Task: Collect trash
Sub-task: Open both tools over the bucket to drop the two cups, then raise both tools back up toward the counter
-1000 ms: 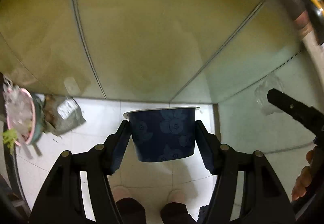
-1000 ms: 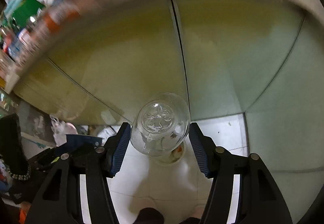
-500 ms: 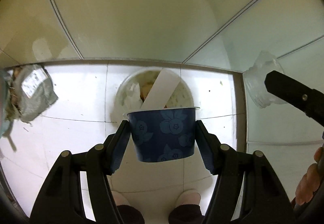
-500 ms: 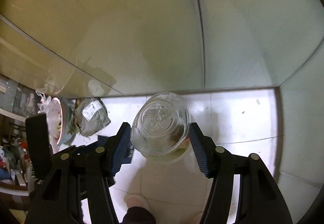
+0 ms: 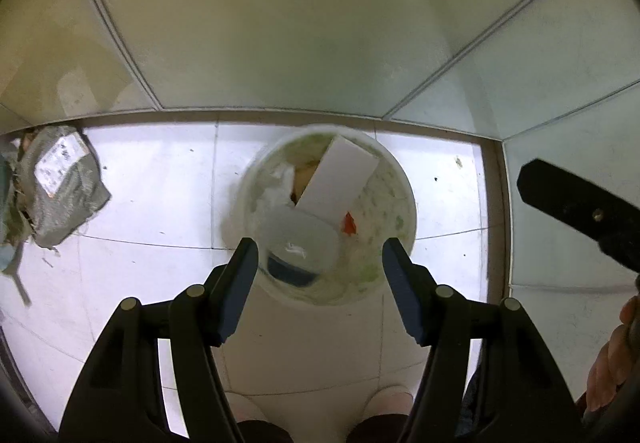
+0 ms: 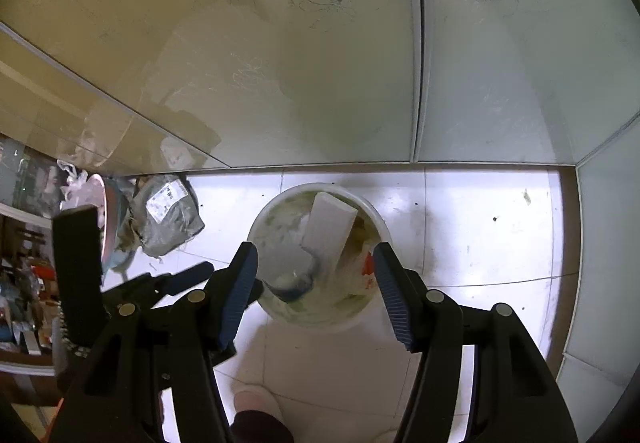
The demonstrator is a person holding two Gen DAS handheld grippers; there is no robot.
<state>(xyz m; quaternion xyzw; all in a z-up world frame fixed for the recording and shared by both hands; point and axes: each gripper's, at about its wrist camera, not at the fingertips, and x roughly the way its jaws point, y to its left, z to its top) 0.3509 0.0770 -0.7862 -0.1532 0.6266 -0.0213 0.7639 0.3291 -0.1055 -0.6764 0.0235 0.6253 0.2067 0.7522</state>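
A white trash bucket (image 5: 404,203) stands on the white tiled floor below both grippers; it also shows in the right wrist view (image 6: 260,227). Inside lie a white flat box (image 5: 340,179), scraps, and the blue flowered paper cup (image 5: 298,243), blurred, mouth up, also in the right wrist view (image 6: 292,283). My left gripper (image 5: 320,263) is open and empty above the bucket. My right gripper (image 6: 316,271) is open and empty above it too. The clear plastic container is not clearly visible in the bucket.
A grey parcel bag (image 5: 60,187) with a label lies on the floor to the left, next to a pink-rimmed bowl (image 6: 108,227). Glass wall panels (image 5: 280,23) rise behind the bucket. The person's feet (image 6: 256,403) are at the bottom. Cluttered shelves are far left.
Both grippers tilted down over the bucket and opened. The blue cup left my left gripper and dropped into the bucket; the clear container left my right gripper.
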